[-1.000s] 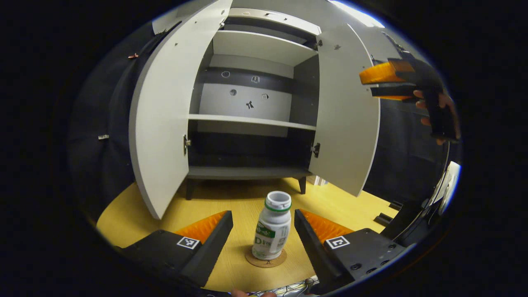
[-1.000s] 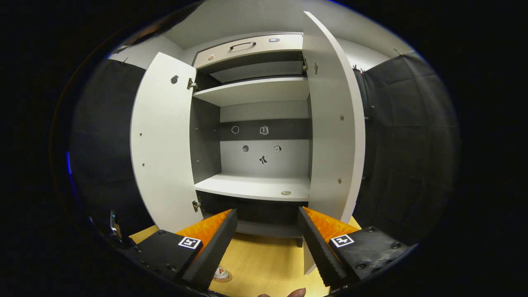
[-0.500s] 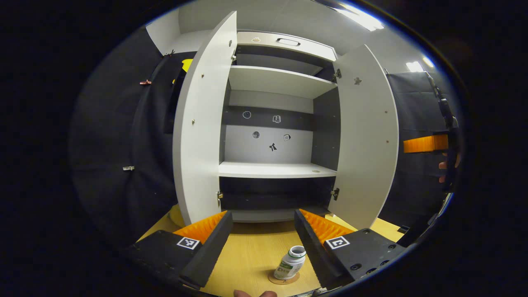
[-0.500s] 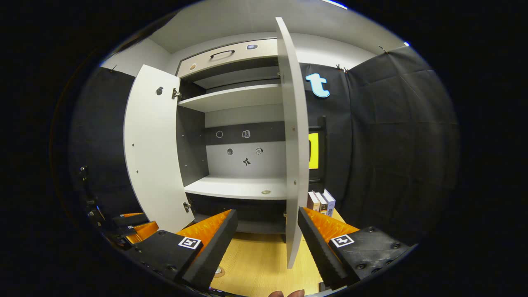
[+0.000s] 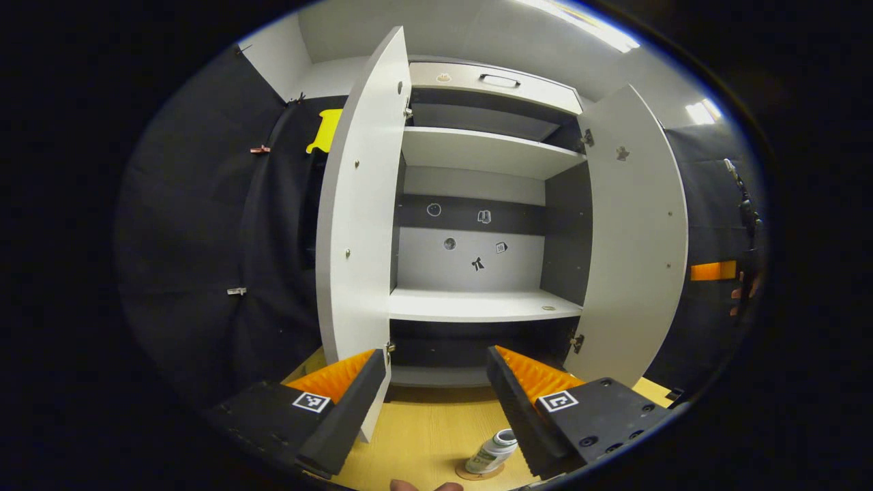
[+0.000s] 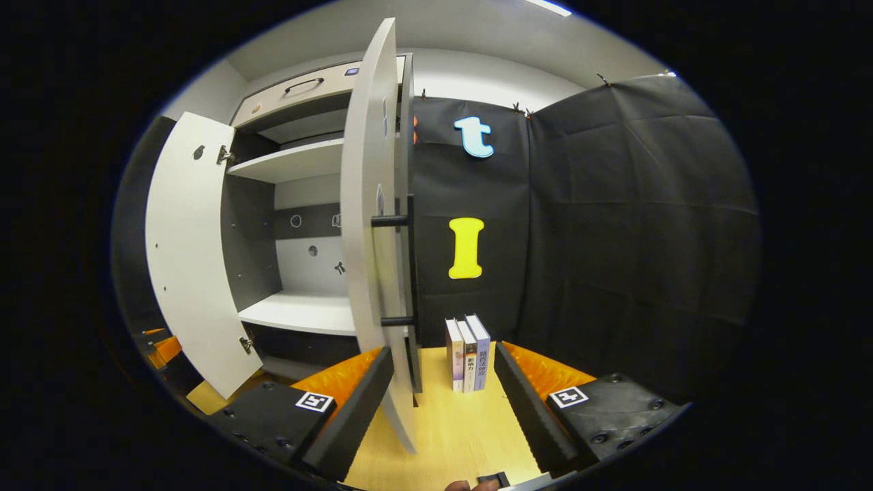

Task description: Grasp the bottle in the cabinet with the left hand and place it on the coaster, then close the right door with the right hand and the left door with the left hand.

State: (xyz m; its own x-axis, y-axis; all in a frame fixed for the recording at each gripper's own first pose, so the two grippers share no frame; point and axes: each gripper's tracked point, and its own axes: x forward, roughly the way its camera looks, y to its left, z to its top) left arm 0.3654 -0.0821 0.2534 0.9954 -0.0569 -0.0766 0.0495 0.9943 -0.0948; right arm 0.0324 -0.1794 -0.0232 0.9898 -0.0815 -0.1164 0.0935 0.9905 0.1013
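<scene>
the bottle (image 5: 493, 453) stands on the round coaster (image 5: 479, 471) at the bottom of the left gripper view, on the yellow wooden table (image 5: 423, 433) in front of the cabinet (image 5: 477, 204). it is a small white plastic bottle with a green band just under its pale cap and a green-and-white label round its body; the fisheye lens makes it look tilted, and part of it is hidden behind one finger of the left gripper (image 5: 434, 382). that gripper's fingers are spread wide apart with nothing between them, above the table and clear of the bottle.

both cabinet doors stand open — the left door (image 5: 358, 225) and the right door (image 5: 631, 239) swing out toward the camera, showing pale shelves and a dark back panel with a few small stickers.

in the right gripper view the right door (image 6: 372, 225) is seen nearly edge-on, with its dark bar handle (image 6: 409, 273) on the outer face. the right gripper (image 6: 443, 392) has its fingers wide apart and holds nothing; the door's lower edge sits between them in the view, though i cannot tell whether either finger touches it. three books (image 6: 467, 354) stand upright on the table beside the door.
</scene>
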